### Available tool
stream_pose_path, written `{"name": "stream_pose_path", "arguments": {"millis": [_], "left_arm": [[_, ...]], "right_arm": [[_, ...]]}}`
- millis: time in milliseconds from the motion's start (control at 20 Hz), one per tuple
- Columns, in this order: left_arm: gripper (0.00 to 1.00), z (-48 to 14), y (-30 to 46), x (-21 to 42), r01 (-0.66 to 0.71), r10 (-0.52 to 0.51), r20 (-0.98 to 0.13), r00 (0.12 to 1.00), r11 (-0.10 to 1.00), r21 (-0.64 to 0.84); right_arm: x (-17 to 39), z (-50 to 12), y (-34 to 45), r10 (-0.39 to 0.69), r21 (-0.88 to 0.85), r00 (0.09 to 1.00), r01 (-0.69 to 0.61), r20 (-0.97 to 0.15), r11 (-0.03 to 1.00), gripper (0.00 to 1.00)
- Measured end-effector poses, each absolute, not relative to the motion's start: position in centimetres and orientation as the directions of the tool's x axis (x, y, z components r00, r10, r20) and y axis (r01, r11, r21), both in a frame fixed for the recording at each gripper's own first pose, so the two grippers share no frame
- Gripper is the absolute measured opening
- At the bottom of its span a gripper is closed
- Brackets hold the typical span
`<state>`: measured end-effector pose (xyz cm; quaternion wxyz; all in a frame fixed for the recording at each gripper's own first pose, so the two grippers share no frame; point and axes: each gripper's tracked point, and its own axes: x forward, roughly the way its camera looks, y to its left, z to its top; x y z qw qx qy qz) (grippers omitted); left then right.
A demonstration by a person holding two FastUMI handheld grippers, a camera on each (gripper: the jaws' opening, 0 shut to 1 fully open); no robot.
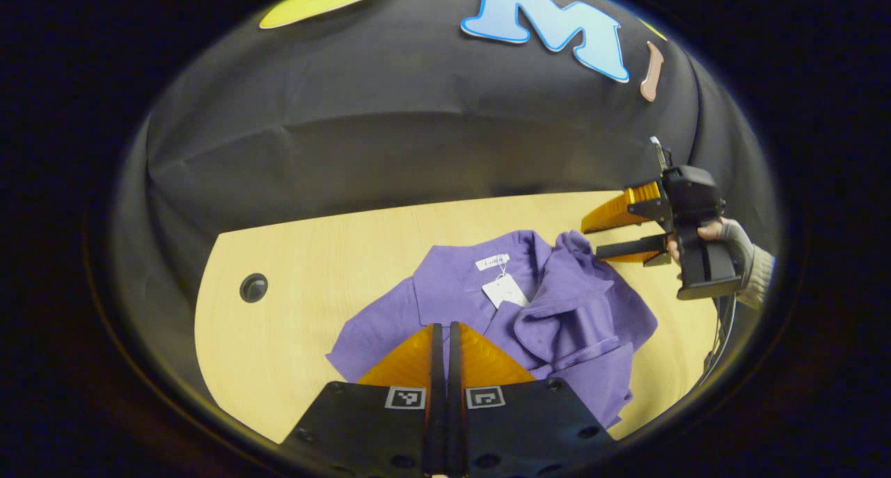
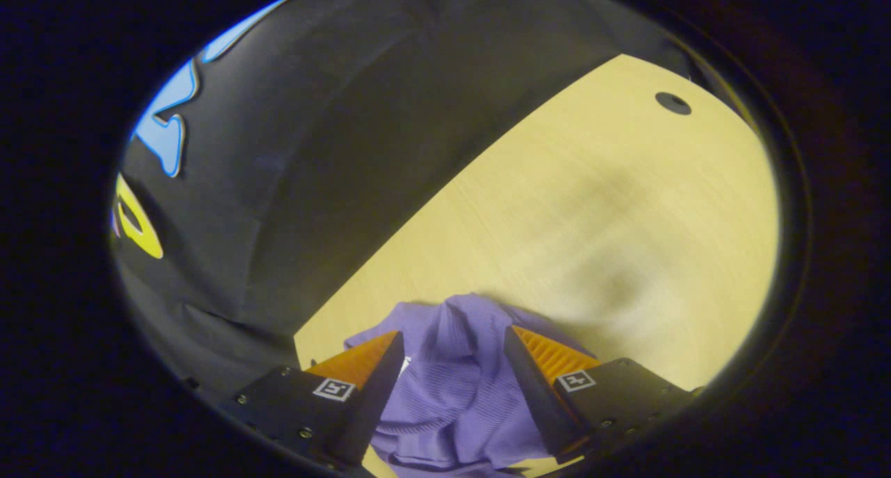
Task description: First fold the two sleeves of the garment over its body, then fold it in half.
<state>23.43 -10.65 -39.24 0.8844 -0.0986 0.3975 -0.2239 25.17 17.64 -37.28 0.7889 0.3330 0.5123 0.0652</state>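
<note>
The left claw [image 1: 441, 339] was pressed together above the purple garment [image 1: 557, 304] lying rumpled on the tabletop [image 1: 292, 255], while the right claw [image 2: 452, 356], held by a hand [image 1: 724, 238], stood spread with garment cloth between its fingers.

A purple shirt [image 1: 557, 311] of soft, matt cloth with a fine ribbed weave lies rumpled on a table [image 1: 313, 269] of pale wood-grain laminate, smooth with a faint sheen. A white paper tag [image 1: 506, 290] sits at the collar. The booth wall [image 1: 390, 116] behind is matt black cloth, creased. A hand [image 1: 731, 245] wears a grey knitted sleeve.
</note>
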Motion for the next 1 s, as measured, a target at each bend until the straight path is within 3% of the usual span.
{"name": "stream_pose_path", "arguments": {"millis": [300, 550, 750, 1000], "left_arm": [[0.07, -32.5, -9.4, 22.8, 0.278, -0.428, -0.557, 0.711, 0.900, -0.337], [0.06, -19.5, -8.1, 22.8, 0.293, -0.349, -0.306, 0.885, 0.932, -0.215], [0.06, -11.2, -8.3, 20.0, 0.310, -0.339, -0.125, 0.933, 0.929, -0.204], [0.07, -7.4, -8.6, 16.9, 0.325, -0.341, -0.065, 0.938, 0.927, -0.186]], "right_arm": [[22.3, -30.2, 15.5, 0.390, 0.513, 0.593, 0.045, -0.704, 0.857, 0.89], [20.8, -18.8, 14.1, 0.356, 0.461, 0.781, -0.100, -0.512, 0.882, 0.88], [18.8, -11.4, 12.9, 0.324, 0.410, 0.866, -0.156, -0.380, 0.899, 0.89], [16.8, -7.1, 11.8, 0.289, 0.317, 0.912, -0.193, -0.290, 0.928, 0.89]]}}
